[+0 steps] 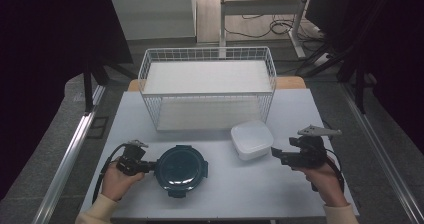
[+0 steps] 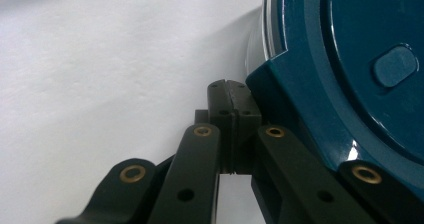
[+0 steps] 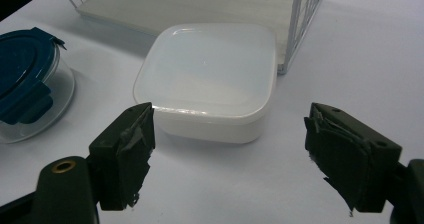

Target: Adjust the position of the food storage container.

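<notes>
Left gripper (image 1: 148,167) clenched, jaws pressed flat together with nothing between, tips touching the left clip of the round box (image 1: 180,170) near the table's (image 1: 300,109) front edge, left of centre. In the left gripper view, same closed tips (image 2: 231,106) hard against the blue lid's (image 2: 350,59) latch tab. Right gripper (image 1: 276,154) released, jaws spread wide, aimed at the white box (image 1: 252,139) just ahead and leftward, near the right front corner of the wire basket (image 1: 207,86). In the right gripper view, white box (image 3: 210,74) centred between the open jaws but beyond them, apart. Likely next: advance straight forward to straddle its near side. Right hand (image 1: 327,180) clearly the nearer one.
</notes>
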The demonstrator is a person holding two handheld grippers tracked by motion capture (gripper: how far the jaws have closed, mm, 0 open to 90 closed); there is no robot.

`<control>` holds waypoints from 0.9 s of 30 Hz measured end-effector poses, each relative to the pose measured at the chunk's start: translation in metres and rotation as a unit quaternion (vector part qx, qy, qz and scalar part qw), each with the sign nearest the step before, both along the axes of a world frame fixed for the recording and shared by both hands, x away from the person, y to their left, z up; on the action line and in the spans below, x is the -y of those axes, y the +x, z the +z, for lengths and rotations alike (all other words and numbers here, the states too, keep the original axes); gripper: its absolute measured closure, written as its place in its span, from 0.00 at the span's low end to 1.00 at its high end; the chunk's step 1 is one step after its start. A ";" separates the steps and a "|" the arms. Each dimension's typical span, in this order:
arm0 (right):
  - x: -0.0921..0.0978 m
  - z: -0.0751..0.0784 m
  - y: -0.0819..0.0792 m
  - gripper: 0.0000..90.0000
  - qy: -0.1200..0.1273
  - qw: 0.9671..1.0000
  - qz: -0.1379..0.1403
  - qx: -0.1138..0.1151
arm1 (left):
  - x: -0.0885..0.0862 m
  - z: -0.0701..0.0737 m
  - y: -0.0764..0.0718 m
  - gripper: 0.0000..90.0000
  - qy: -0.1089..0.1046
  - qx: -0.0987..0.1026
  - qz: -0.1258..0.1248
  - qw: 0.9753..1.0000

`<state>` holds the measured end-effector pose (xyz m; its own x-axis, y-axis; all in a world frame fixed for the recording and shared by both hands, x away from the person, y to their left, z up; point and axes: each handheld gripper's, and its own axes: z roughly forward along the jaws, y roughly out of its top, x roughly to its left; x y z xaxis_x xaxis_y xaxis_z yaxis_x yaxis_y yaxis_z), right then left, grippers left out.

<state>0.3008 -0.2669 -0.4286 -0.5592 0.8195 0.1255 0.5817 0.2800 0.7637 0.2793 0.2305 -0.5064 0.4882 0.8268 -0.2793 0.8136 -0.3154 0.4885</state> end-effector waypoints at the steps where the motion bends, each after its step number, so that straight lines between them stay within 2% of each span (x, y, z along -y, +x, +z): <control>1: 0.000 0.000 0.000 0.22 0.000 1.000 0.000 0.000 | 0.002 0.000 0.000 1.00 -0.001 0.000 -0.001 1.000; 7: -0.001 0.000 0.000 0.22 0.000 1.000 0.002 -0.001 | 0.011 0.001 0.000 1.00 0.004 0.000 -0.013 1.000; 27: -0.005 -0.003 0.000 0.22 -0.003 1.000 0.010 -0.007 | 0.042 0.000 -0.006 1.00 -0.006 0.002 -0.045 0.999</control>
<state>0.3012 -0.2621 -0.4314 -0.5733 0.8094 0.1274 0.5861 0.2965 0.7541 0.2733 0.1885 -0.5065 0.5613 0.7759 -0.2879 0.7807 -0.3809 0.4954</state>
